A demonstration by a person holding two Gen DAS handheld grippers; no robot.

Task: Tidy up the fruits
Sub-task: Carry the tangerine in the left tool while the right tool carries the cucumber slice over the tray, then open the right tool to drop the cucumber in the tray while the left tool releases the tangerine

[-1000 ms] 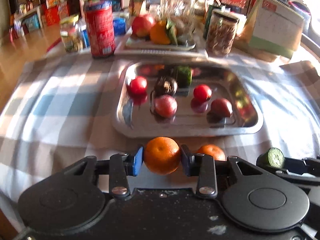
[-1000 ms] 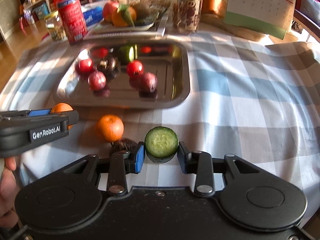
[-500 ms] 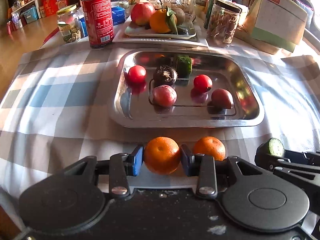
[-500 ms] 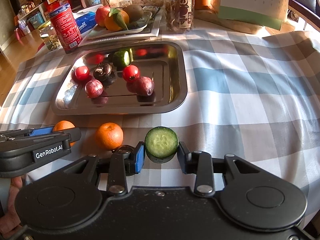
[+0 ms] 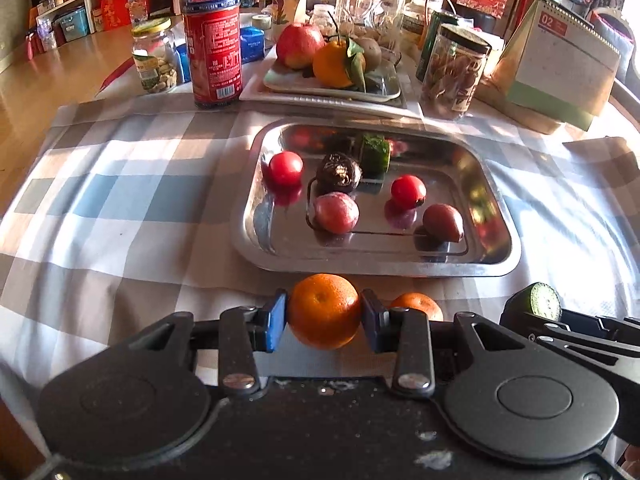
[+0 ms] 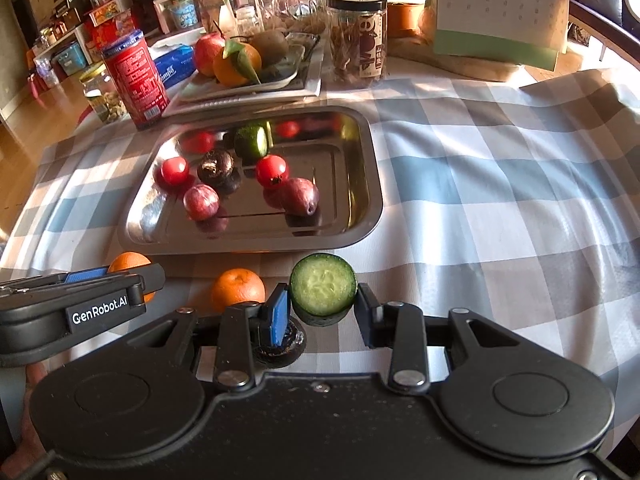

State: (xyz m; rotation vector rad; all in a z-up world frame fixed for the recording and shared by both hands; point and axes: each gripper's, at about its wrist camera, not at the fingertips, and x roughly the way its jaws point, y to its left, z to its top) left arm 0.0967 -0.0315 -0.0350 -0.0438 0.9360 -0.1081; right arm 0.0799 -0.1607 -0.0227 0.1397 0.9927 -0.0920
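Holding one fruit in each tool — both just short of the metal tray.

Left tool (image 5: 323,314) is closed on an orange (image 5: 324,310), pads pressing its sides; right tool (image 6: 322,306) clamps a cucumber piece (image 6: 323,290), cut face up. A second orange (image 6: 237,289) lies on the checked cloth (image 6: 500,208) between them, near the steel tray (image 5: 502,258). In the tray sit two cherry tomatoes (image 5: 285,168), two reddish plums (image 5: 336,213), a dark round fruit (image 5: 339,173) and another cucumber chunk (image 5: 375,153) — all apart from the held pieces.
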